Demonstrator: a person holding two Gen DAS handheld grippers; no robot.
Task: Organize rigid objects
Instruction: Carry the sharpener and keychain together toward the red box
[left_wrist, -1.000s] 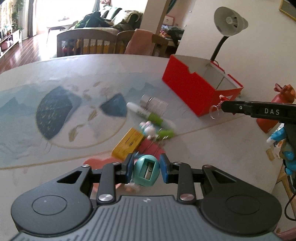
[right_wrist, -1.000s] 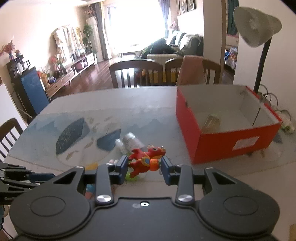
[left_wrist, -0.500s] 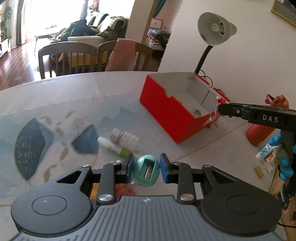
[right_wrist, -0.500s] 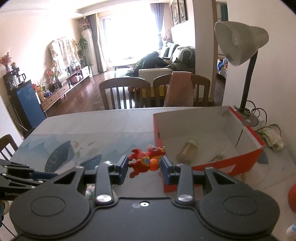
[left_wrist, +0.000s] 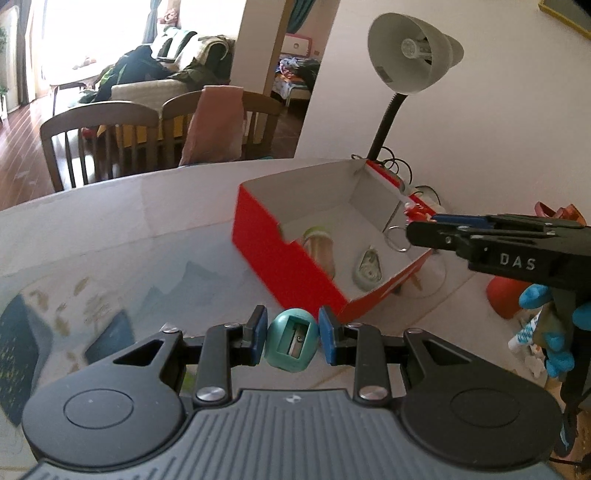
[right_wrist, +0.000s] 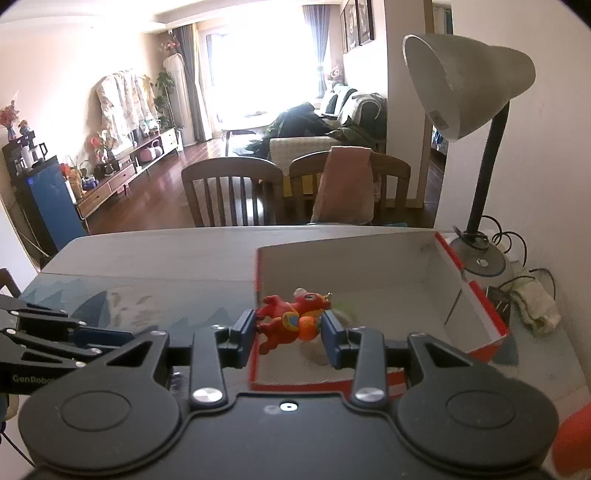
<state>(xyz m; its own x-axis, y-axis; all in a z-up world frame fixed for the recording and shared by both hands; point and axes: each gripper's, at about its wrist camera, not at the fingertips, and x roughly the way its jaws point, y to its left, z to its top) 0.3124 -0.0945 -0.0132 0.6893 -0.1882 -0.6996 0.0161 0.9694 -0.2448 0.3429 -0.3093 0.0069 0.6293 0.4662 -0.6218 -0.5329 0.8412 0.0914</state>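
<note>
My left gripper (left_wrist: 292, 342) is shut on a teal pencil sharpener (left_wrist: 291, 344), held just short of the near corner of the red cardboard box (left_wrist: 295, 269). Inside that box lie a small bottle (left_wrist: 320, 248) and a pale green oval item (left_wrist: 369, 266). My right gripper (right_wrist: 289, 331) is shut on a red toy dragon keychain (right_wrist: 288, 320), held over the near left part of the red box (right_wrist: 476, 295). From the left wrist view the right gripper (left_wrist: 424, 229) reaches in from the right above the box, its key ring (left_wrist: 397, 238) dangling.
A grey desk lamp (left_wrist: 410, 62) stands behind the box by the wall, with cables at its base (right_wrist: 480, 254). Wooden chairs (right_wrist: 232, 192) line the table's far edge. A hand in a blue glove (left_wrist: 550, 332) holds the right gripper. The patterned mat (left_wrist: 74, 302) lies left.
Both grippers have travelled from the pile of small items toward the red box, each keeping its object. The pile has slipped out of view and the box interior now shows.
</note>
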